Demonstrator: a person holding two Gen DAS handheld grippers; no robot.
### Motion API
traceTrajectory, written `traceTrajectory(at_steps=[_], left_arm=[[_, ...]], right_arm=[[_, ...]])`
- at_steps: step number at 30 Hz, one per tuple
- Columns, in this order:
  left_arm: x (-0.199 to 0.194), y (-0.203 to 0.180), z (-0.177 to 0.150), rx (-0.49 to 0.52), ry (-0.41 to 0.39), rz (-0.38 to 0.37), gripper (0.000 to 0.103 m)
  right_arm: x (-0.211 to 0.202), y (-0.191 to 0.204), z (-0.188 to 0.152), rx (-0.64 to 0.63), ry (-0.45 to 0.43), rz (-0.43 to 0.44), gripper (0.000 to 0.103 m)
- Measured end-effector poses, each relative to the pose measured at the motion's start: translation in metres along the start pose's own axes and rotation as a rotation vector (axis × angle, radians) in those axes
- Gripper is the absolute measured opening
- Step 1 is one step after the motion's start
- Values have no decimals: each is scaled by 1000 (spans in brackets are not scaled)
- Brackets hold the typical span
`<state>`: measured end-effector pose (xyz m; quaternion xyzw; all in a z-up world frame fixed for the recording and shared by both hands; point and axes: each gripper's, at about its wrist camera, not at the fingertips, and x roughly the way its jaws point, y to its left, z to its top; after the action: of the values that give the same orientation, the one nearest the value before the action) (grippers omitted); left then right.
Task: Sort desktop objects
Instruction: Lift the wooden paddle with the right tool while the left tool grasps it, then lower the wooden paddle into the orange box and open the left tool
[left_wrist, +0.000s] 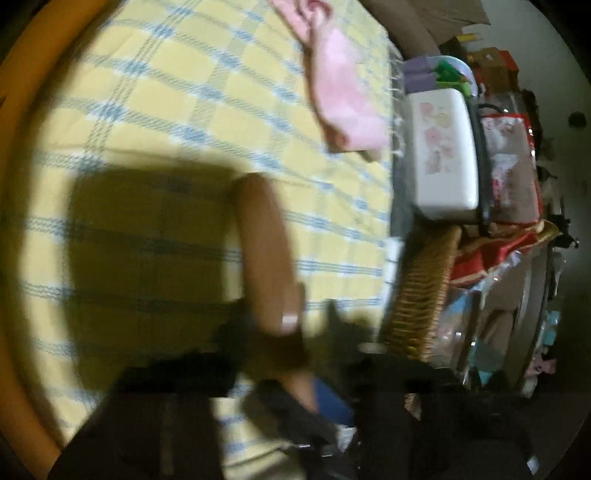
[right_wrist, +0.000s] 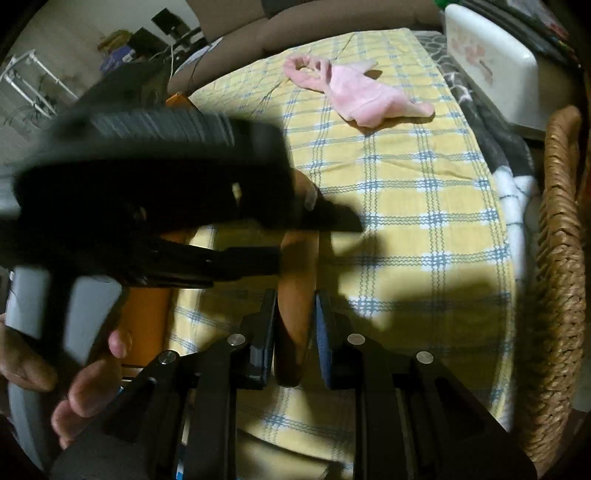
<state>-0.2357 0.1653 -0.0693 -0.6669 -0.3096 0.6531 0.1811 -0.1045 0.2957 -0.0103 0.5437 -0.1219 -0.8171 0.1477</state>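
A brown wooden stick (right_wrist: 298, 266) with a rounded end (left_wrist: 258, 236) is held above the yellow checked tablecloth (right_wrist: 424, 221). My right gripper (right_wrist: 295, 314) is shut on its lower part, a pad pressing on each side. My left gripper (right_wrist: 314, 214) comes in from the left and clamps the stick higher up, one black finger lying across its front. In the blurred left wrist view my left gripper (left_wrist: 284, 328) has the stick between its dark fingers, and the right gripper's blue pad (left_wrist: 332, 402) shows below. A hand (right_wrist: 85, 384) holds the left gripper's handle.
A pink cloth (right_wrist: 362, 96) lies crumpled at the far side of the tablecloth. A white floral box (right_wrist: 491, 62) and a wicker basket (right_wrist: 561, 258) stand along the right edge. Behind them are a bowl of small items (left_wrist: 439, 74) and red snack bags (left_wrist: 509, 155).
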Motion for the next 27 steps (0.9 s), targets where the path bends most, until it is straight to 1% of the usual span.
traceTrajectory(at_steps=[2,3,5,8,11,13,15,16,18,21,25,27], left_arm=[[1,6,0,-20,7,-34,26],[2,5,-1,-15,8,-30,26],[1,2,-4,-10,3,-24,26],[-13,-3,-7,-9,-10,-69,25],[-40,-14,-10,23,-35,-100,26],[-65,-21,-10,54,-56,-110,26],[-95,-23,-7,79,-81,-109,26],[-107,-22,-6,89,-91,-104,26],[-137,-13,1,102,-116,-83,26],[-169,7,17,106,-138,-43,25],[-194,34,45,88,-160,1,23],[-199,52,61,76,-165,31,23]], right_arm=[[3,2,0,-1,-1,12,19],[2,2,-1,-5,-3,11,19],[1,7,-2,-19,-8,-10,19],[-12,8,-1,-42,-35,-36,19],[-34,16,9,-45,-69,-20,19],[-46,29,18,-50,-90,-4,19],[-53,47,28,-32,-108,48,19],[-55,56,34,-7,-111,98,19],[-51,70,43,20,-111,159,19],[-28,99,64,38,-101,215,19],[12,128,85,106,-71,294,19],[35,135,95,123,-57,304,19]])
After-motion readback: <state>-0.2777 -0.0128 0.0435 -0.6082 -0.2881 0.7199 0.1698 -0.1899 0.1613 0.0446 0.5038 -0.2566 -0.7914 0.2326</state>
